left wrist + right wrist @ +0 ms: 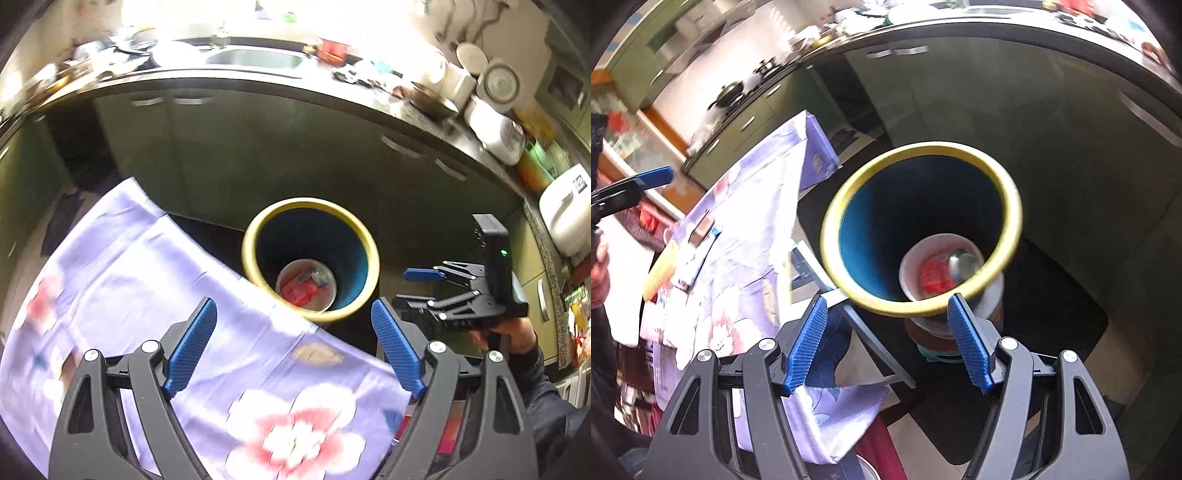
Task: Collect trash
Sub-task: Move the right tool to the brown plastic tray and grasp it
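Kitchen counter point(258, 79) curves behind, one floral tablecloth point(147, 295) below, one yellow-rimmed bin point(255, 236) beside it. Inside: red trash point(932, 275), perhaps one can. Left gripper point(293, 343) and right gripper point(892, 341): jaws apart, empty.

left claw point(291, 343) open, empty | bin point(255, 236) beyond floral cloth point(147, 295) | red trash point(301, 290) inside
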Demonstrator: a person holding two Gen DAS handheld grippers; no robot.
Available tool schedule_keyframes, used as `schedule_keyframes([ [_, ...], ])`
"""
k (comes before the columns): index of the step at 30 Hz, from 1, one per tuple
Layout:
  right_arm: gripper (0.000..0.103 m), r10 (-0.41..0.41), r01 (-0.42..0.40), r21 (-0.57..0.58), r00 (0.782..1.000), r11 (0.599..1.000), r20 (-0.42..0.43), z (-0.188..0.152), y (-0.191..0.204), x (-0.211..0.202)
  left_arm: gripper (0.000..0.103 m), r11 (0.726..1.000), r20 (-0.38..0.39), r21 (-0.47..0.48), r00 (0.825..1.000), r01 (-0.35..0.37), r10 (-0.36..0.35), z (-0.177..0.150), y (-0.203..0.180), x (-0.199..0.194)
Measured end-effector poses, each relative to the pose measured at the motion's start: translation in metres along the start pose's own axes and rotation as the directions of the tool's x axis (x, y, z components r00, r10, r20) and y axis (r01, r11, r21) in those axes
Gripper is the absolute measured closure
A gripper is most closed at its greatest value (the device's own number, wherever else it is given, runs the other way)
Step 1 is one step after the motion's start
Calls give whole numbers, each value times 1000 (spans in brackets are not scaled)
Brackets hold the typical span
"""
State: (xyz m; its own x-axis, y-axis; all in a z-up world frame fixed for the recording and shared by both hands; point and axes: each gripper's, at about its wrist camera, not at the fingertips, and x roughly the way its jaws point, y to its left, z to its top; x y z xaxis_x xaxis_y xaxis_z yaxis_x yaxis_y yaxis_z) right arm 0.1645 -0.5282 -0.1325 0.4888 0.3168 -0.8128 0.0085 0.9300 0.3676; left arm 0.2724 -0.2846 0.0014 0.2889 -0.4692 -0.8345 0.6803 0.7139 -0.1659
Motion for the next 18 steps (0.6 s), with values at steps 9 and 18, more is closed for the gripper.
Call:
schedule_keyframes([
  [9,36,96,-123,-289,990,949,-108,23,136,43,19,972,78,-206,988,-114,132,-95,66,-104],
  [18,38,199,-317,-479,939,818,-281,56,292,113,16,898,100,-388,959,-207,264,-193,129,-175],
])
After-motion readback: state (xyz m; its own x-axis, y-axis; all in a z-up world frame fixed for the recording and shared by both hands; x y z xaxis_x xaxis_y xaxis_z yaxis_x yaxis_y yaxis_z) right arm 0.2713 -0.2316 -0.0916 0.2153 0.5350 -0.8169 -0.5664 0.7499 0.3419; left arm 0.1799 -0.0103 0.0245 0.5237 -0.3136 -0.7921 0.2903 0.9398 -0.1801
